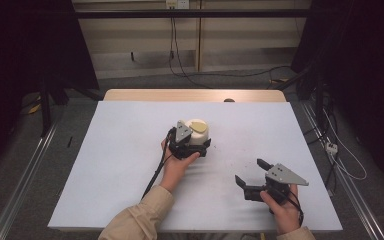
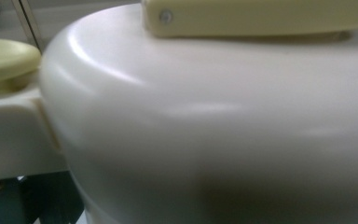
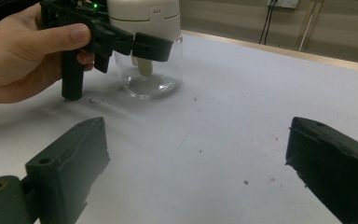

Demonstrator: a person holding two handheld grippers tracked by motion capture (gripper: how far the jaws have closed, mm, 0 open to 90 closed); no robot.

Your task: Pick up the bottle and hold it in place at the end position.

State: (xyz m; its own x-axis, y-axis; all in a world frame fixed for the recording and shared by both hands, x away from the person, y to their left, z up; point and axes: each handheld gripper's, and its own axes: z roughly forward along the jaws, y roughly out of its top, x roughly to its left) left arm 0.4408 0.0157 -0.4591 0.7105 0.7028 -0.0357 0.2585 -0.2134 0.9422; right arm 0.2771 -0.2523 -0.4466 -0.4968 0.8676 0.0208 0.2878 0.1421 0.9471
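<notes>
A jar (image 1: 198,131) with a cream lid and a clear glass body (image 3: 151,77) stands upright near the middle of the white table (image 1: 125,150). My left gripper (image 1: 197,143) is shut on the jar, its black jaws clasping the lid just above the glass. In the left gripper view the cream lid (image 2: 205,121) sits very close, with a pale yellow handle (image 2: 261,16) on top. My right gripper (image 1: 251,172) rests at the front right of the table, open and empty, pointing toward the jar. Its jaws stand wide apart over bare tabletop (image 3: 196,154).
A few dark specks (image 3: 245,182) lie on the white surface between the grippers. The table's wooden back edge (image 1: 195,95) borders the floor. Cables and a power strip (image 1: 331,147) lie on the floor to the right, and metal rails (image 1: 25,170) run along both sides.
</notes>
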